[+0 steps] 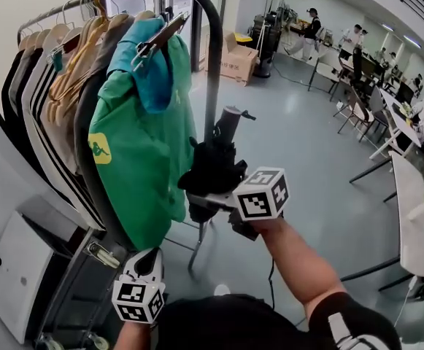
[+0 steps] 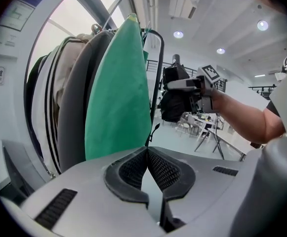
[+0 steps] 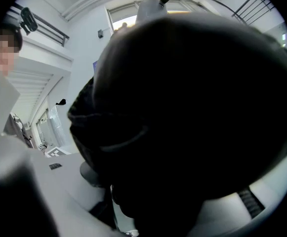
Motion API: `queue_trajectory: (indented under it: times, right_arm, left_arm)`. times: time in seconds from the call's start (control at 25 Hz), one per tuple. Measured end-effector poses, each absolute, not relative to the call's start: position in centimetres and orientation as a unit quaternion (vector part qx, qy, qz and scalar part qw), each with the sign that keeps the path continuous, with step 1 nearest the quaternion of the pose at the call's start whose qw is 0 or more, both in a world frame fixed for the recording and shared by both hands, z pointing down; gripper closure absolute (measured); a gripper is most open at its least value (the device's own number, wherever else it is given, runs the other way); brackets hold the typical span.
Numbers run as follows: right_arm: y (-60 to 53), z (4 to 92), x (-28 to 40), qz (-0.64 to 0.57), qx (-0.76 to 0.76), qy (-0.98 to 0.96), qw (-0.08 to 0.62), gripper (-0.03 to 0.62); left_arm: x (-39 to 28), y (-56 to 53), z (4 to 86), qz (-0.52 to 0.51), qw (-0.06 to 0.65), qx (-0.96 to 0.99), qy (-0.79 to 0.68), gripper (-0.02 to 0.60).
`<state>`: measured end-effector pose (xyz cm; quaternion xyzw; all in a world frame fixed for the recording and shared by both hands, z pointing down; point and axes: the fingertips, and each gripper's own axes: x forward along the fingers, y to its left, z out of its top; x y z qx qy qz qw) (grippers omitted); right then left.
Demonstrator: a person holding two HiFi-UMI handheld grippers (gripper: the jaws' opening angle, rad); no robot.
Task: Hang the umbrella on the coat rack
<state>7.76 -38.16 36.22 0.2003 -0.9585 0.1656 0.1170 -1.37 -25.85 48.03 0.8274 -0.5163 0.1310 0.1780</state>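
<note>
Umbrella [image 1: 213, 168] clamped in R gripper [image 1: 206, 200], beside coat rack [image 1: 212, 79], L gripper [image 2: 147, 151] clenched empty

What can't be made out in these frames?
- Head view: umbrella fabric wraps the right hand-held gripper, so where it grips is unclear.
- Right gripper view: the umbrella fills the frame, hiding the pads and the coat rack.
- Left gripper view: the green garment hides much of the rack's rail.
</note>
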Motion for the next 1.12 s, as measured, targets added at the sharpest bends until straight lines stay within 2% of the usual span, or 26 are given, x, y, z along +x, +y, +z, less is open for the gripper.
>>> queue_trajectory:
  times: [0.36,0.84,1.12]
  right_arm:
    - [-39.3,34.9,6.4,0.157,0.173,-0.965,0.121,0.342]
    - [-37.5,37.8,4.4,0.159,0.151,-0.963,0.156,0.342]
    - [-38.7,35.7,5.1,0.133,0.179,-0.964,0.145,0.342]
  left_arm:
    - [-1.9,-25.0,48.0,0.121,0.184,0.810,-0.544,0.566]
    - [-2.9,-24.2,48.2,0.124,0.185,0.804,-0.551,0.566]
    - [-3.4,-24.1,48.1,0.125,0.184,0.805,-0.550,0.566]
